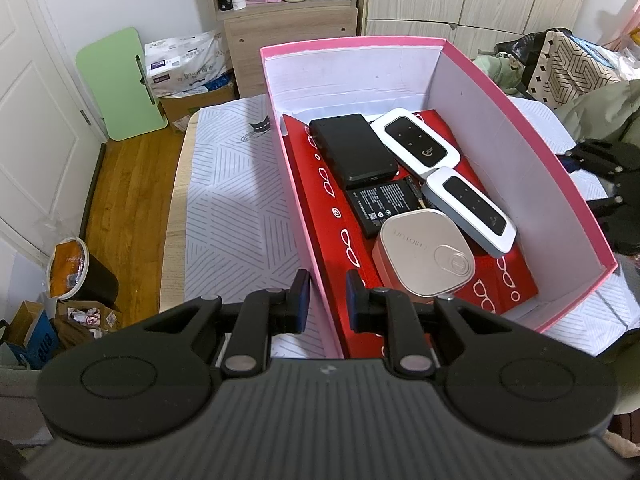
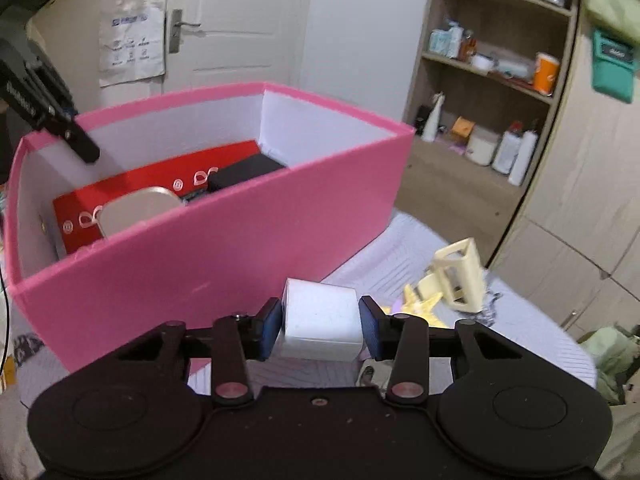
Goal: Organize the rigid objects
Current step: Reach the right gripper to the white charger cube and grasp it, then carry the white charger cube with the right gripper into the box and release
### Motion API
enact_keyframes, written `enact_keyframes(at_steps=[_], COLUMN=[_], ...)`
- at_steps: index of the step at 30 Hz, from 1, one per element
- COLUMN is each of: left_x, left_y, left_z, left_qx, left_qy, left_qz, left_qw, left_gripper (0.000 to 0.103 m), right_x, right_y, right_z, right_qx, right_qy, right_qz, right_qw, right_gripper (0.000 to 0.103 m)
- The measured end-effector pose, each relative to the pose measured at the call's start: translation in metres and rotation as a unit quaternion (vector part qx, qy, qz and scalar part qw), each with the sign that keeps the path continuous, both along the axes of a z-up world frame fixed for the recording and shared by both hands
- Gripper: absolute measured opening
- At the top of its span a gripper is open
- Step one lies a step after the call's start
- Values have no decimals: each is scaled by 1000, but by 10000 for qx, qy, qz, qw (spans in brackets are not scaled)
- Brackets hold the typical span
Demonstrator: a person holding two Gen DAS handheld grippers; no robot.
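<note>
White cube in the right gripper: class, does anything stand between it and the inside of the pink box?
Yes: the pink box's near side wall rises between the white cube, held in the right gripper, and the interior. It must go over the rim.

**Even indoor light, soft shadows, strong fisheye bending**

Both views were evenly and brightly lit by diffuse indoor light. A soft shadow was cast inside the pink box (image 1: 592, 232) along its left wall. Mild glare was seen on the silver tin (image 1: 424, 256). Straight lines were bent strongly toward the edges, as on the wardrobe (image 2: 560, 216). The right wrist view was softer, and the cream holder (image 2: 460, 276) was slightly blurred.
</note>
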State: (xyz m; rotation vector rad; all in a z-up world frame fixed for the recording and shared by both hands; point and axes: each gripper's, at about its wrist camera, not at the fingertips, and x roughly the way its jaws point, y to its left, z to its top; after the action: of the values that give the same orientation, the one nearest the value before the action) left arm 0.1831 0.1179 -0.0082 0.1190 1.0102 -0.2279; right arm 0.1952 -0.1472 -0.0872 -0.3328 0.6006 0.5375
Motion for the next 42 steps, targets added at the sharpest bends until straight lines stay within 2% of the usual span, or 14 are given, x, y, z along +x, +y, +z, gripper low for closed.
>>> enact_keyframes(at_steps=[4, 8, 12, 15, 18, 22, 27, 32, 36, 39, 42], left_x=[-2, -3, -4, -5, -6, -7, -8, -12, -8, -11, -12], left_y=[-2, -3, -3, -3, -3, -2, -1, 4, 5, 4, 5], left_z=[1, 1, 0, 0, 0, 0, 0, -1, 0, -1, -1], left_qx=[56, 65, 61, 50, 55, 30, -2, -98, -105, -75, -131], left_qy=[-9, -28, -51, -58, -92, -110, -157, -223, -171, -237, -269], left_qz=[-2, 47, 47, 29, 23, 20, -9, -31, -99, -134, -125], left_qw=[10000, 10000, 10000, 10000, 9999, 9999, 9999, 9997, 9997, 9996, 9995], left_gripper=[16, 16, 16, 16, 16, 16, 16, 16, 16, 16, 16], right_x=[-6, -9, -13, -7, 3, 18, 39, 52, 70, 85, 95], right_y=[-2, -6, 6, 17, 38, 69, 100, 125, 144, 155, 159], right_z=[21, 55, 84, 103, 110, 108, 91, 74, 56, 45, 35], right_qx=[-67, 549, 636, 937, 1216, 1543, 1577, 1157, 560, 379, 403], right_qy=[-202, -107, -554, -436, -68, 561, 1236, 1373, 1533, 1779, 2201], right_qz=[-364, -328, -417, -303, -235, -109, -239, -388, -815, -943, -1045], right_qw=[9991, 9979, 9956, 9942, 9923, 9864, 9794, 9830, 9832, 9788, 9690], right_gripper=[47, 47, 47, 47, 47, 47, 47, 47, 47, 47, 48])
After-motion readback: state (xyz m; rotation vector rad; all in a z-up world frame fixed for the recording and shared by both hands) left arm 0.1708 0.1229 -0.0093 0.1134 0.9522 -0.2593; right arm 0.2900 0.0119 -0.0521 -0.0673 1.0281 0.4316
